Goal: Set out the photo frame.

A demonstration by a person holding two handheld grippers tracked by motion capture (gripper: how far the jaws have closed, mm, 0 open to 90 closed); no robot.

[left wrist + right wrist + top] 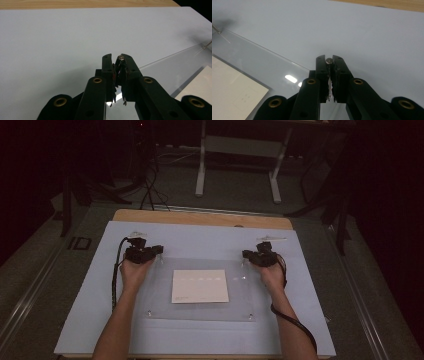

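Observation:
A clear acrylic plate lies on a pale blue mat, with a white sheet of paper at its middle. Small metal studs stand at the plate's corners. My left gripper sits at the far left corner. In the left gripper view its jaws are shut on that corner's silver stud. My right gripper sits at the far right corner, shut on a round silver stud. Both hands rest on the plate's far edge.
The two near-corner studs stand free. The mat covers a wooden table whose far edge shows. Beyond it are a white frame stand, cables and dark floor. Cables trail along both forearms.

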